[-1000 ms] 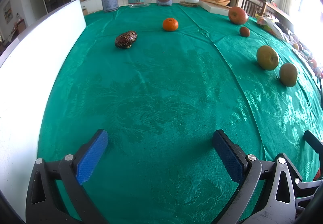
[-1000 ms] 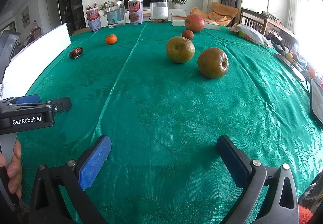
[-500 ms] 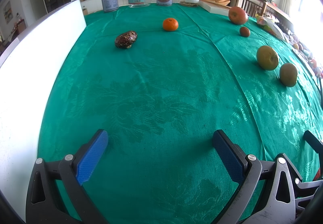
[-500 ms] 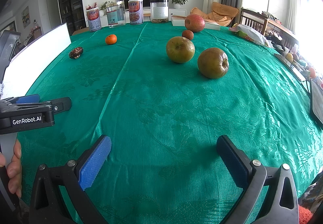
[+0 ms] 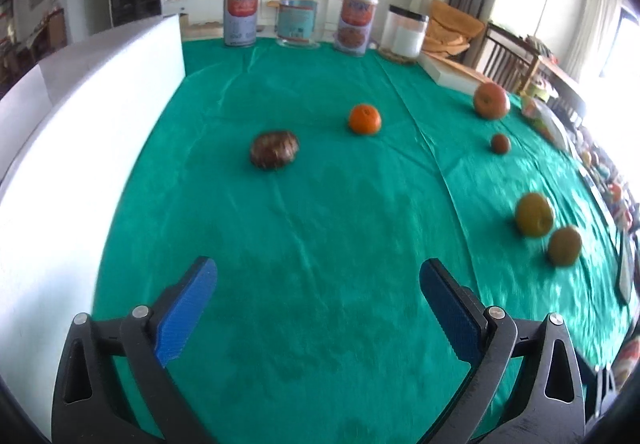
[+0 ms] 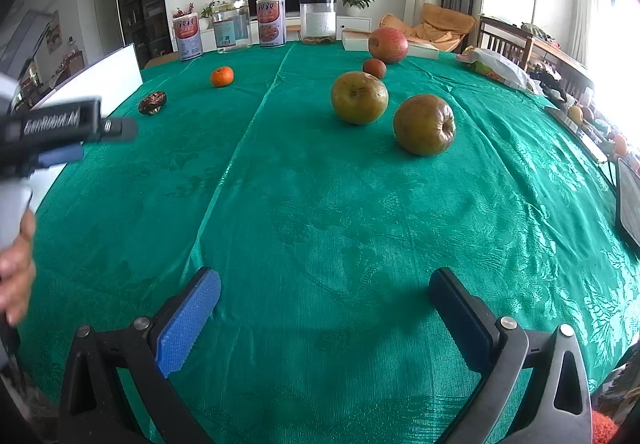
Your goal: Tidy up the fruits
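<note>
Fruits lie on a green tablecloth (image 5: 320,224). A dark brown scaly fruit (image 5: 274,149) and an orange (image 5: 364,119) lie ahead of my left gripper (image 5: 318,280), which is open and empty. A red apple (image 5: 491,100), a small dark fruit (image 5: 500,143) and two green-brown pears (image 5: 534,214) (image 5: 564,246) lie to its right. My right gripper (image 6: 325,288) is open and empty above the cloth. The two pears (image 6: 359,97) (image 6: 424,124) lie ahead of it, with the red apple (image 6: 387,45), the small dark fruit (image 6: 374,68) and the orange (image 6: 222,76) farther back.
Several tins and jars (image 5: 298,19) stand along the table's far edge. A white board (image 5: 72,115) runs along the left side. A white box (image 5: 452,73) and a bag (image 6: 496,67) lie at the far right. The left gripper's body (image 6: 60,123) shows at the right wrist view's left edge.
My left gripper has risen and moved forward over the cloth, so the fruits look closer. The right gripper has barely moved.
</note>
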`<state>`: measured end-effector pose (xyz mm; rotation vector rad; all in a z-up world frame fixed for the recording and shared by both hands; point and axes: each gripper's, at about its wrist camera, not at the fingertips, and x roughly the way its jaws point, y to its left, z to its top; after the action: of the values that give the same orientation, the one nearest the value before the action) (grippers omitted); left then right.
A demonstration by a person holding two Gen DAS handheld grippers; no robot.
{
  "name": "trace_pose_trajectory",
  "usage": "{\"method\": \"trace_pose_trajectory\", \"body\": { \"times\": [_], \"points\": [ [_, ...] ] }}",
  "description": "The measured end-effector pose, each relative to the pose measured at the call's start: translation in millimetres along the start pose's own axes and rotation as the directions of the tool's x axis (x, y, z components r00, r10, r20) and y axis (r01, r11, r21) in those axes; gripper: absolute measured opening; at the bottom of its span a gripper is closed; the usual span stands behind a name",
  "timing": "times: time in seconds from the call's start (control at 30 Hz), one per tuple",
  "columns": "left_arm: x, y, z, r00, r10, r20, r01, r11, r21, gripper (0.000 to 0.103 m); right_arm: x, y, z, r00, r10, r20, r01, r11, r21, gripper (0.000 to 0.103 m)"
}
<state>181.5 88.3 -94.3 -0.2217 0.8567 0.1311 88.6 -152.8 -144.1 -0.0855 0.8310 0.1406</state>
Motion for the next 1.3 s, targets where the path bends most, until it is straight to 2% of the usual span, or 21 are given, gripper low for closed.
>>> {"method": "trace_pose_trajectory", "body": {
  "times": [0.13,0.27,0.33,0.37,0.4,0.47,0.5,0.57,0.63,0.8,0.87,1.0,1.23,1.3],
  "points": [
    [44,12,43,0.995,0.094,-0.030,-0.094,0.995,-0.015,0.101,1,-1,0,1.000,0.003,-0.002,-0.003,1.000,-0.003,0.103],
    [77,21,57,0.986,0.153,-0.064,-0.153,0.988,0.008,0.100,1,-1,0,1.000,0.003,-0.002,-0.003,1.000,-0.002,0.103],
    [82,23,59,0.986,0.156,-0.058,-0.156,0.988,0.009,0.097,1,-1,0,1.000,0.003,-0.002,-0.003,1.000,-0.002,0.103],
    [81,24,58,0.987,0.152,-0.052,-0.151,0.988,0.014,0.083,1,-1,0,1.000,0.003,-0.002,-0.003,1.000,-0.002,0.103],
    [81,24,58,0.988,0.149,-0.052,-0.148,0.989,0.020,0.074,1,-1,0,1.000,0.003,-0.002,-0.003,1.000,-0.002,0.103],
    [79,22,56,0.991,0.120,-0.053,-0.118,0.992,0.032,0.046,0,-1,0,1.000,0.003,-0.001,-0.003,1.000,-0.002,0.103],
    [78,19,54,0.992,0.118,-0.050,-0.116,0.992,0.047,0.041,0,-1,0,1.000,0.002,-0.001,-0.002,1.000,-0.002,0.103],
    [72,14,50,0.992,0.124,-0.032,-0.122,0.990,0.073,0.041,0,-1,0,1.000,0.002,-0.001,-0.002,1.000,-0.002,0.103],
    [63,10,43,0.995,0.099,-0.032,-0.096,0.993,0.075,0.041,0,-1,0,1.000,0.002,-0.001,-0.002,1.000,-0.002,0.103],
    [24,-7,13,0.999,-0.004,-0.053,0.009,0.995,0.097,0.041,0,-1,0,1.000,0.002,-0.001,-0.002,1.000,-0.002,0.103],
    [6,-19,-6,0.997,-0.044,-0.069,0.053,0.989,0.140,0.041,0,-1,0,1.000,0.002,-0.001,-0.002,1.000,-0.002,0.103],
    [-14,-37,-41,0.991,-0.081,-0.107,0.102,0.971,0.214,0.041,0,-1,0,1.000,0.002,-0.001,-0.002,1.000,-0.002,0.103],
    [-12,-41,-62,0.991,-0.072,-0.116,0.096,0.972,0.213,0.044,-1,-1,1,1.000,0.002,0.003,-0.002,1.000,-0.003,0.103],
    [-10,-41,-63,0.994,-0.040,-0.106,0.064,0.972,0.227,0.059,-1,-1,1,1.000,0.002,0.003,-0.002,1.000,-0.003,0.103]
  ]
}}
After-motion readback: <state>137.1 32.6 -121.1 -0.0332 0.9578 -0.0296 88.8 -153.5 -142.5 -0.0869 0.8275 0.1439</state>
